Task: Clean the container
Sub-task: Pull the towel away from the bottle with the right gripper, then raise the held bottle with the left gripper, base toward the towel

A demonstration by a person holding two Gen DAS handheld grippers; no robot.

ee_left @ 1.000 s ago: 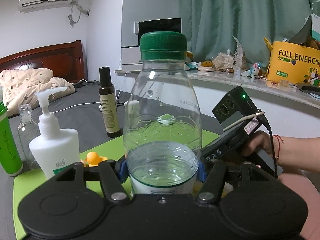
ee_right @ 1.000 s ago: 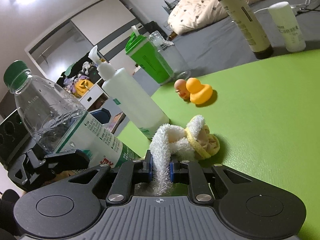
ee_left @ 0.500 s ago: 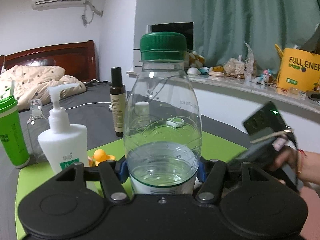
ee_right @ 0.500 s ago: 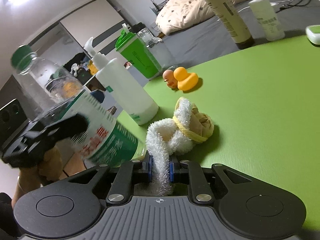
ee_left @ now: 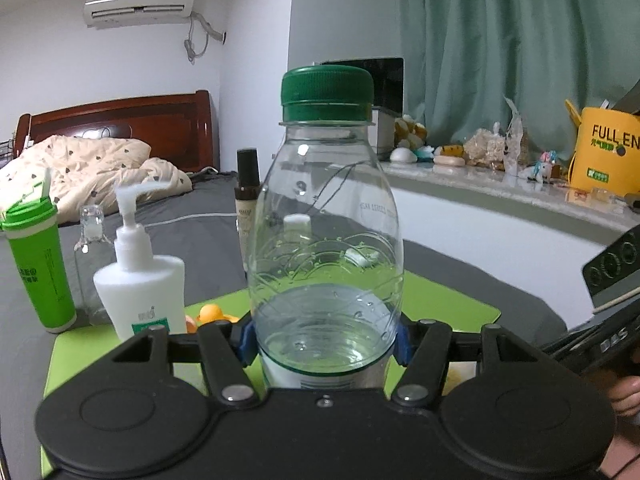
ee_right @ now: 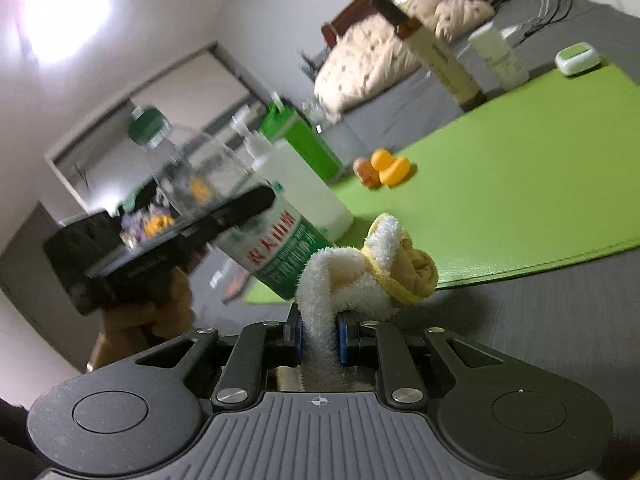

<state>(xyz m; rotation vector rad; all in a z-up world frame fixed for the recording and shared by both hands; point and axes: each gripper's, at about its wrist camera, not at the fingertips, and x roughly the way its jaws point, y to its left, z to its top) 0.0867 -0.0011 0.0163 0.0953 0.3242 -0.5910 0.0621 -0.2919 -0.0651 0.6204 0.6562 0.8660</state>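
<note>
Blue-padded fingers (ee_left: 245, 339) squeeze smooth clear plastic bottle (ee_left: 325, 236); others pinch fluffy towel (ee_right: 340, 276).

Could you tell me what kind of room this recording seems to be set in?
Most likely a bedroom at home: a bed with a wooden headboard and a rumpled quilt, a wall air conditioner, and green curtains above a cluttered window ledge.

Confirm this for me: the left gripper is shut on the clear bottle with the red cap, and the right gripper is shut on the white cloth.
Not quite: the cap is green, not red, as the left wrist view shows. The rest holds: the left gripper is shut on the clear bottle, and the right gripper is shut on the white cloth.
</note>
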